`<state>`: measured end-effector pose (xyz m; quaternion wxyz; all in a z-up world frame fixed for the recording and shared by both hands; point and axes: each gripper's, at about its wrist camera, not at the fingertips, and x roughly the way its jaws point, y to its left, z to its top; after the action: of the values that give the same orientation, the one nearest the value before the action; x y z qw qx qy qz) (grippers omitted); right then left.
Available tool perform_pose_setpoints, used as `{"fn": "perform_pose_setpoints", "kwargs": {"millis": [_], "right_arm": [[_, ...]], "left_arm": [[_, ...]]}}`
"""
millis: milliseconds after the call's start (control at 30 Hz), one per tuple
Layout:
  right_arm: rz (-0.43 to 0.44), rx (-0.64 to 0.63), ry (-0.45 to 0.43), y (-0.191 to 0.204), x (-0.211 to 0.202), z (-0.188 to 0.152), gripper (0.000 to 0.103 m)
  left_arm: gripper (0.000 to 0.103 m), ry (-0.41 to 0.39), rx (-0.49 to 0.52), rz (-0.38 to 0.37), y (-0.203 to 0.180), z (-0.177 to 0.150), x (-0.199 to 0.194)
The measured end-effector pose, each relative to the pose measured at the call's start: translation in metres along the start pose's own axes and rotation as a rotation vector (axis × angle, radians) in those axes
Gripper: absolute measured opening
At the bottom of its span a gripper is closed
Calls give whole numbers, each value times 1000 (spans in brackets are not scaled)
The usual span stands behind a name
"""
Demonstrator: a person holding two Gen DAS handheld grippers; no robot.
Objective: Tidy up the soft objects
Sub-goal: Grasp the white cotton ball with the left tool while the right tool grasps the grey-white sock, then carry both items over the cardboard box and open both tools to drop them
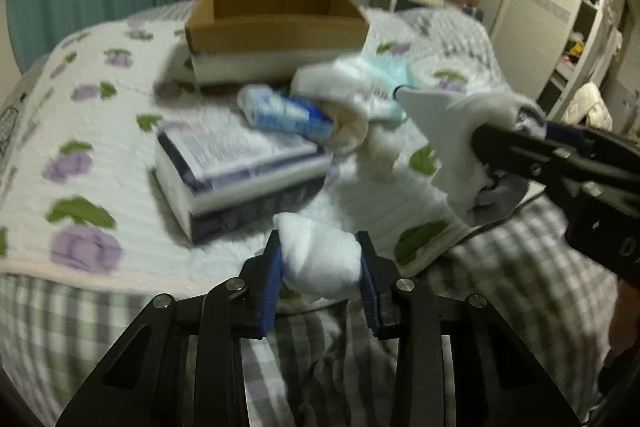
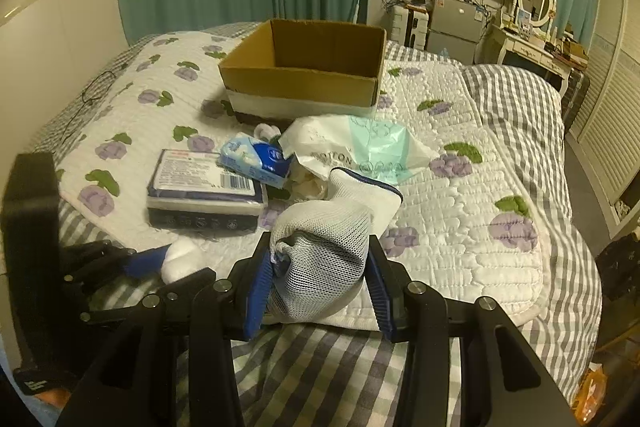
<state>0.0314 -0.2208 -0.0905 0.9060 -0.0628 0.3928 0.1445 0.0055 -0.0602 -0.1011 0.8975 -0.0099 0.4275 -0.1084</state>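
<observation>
My left gripper [image 1: 319, 257] is shut on a white cotton ball [image 1: 320, 259], low over the bed's near edge; it also shows in the right wrist view [image 2: 182, 261]. My right gripper [image 2: 318, 259] is shut on a white mesh pouch with a dark blue rim [image 2: 332, 231], seen from the side in the left wrist view [image 1: 472, 143]. An open cardboard box [image 2: 304, 75] stands further back on the quilt. A white and mint plastic bag [image 2: 352, 147], a blue tissue pack [image 2: 256, 159] and a dark flat wrapped pack [image 2: 204, 195] lie before the box.
The bed has a white quilt with purple flowers [image 2: 460, 211] over a grey checked sheet [image 2: 320, 367]. Green curtains hang behind. A dressing table with a mirror [image 2: 536, 3], a TV and a wardrobe stand at the right.
</observation>
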Motion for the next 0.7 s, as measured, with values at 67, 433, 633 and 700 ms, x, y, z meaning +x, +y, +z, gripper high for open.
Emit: {"fn": "perform_pose_setpoints", "kwargs": {"millis": [67, 433, 633, 700], "right_arm": [[5, -6, -21, 2, -8, 5, 43], [1, -77, -244, 9, -74, 85, 43], [12, -125, -333, 15, -84, 146, 43], [17, -128, -344, 14, -78, 163, 43]], "left_arm": [[34, -41, 13, -3, 0, 11, -16], [34, -258, 68, 40, 6, 105, -78], [34, -320, 73, 72, 24, 161, -75], [34, -330, 67, 74, 28, 177, -73]]}}
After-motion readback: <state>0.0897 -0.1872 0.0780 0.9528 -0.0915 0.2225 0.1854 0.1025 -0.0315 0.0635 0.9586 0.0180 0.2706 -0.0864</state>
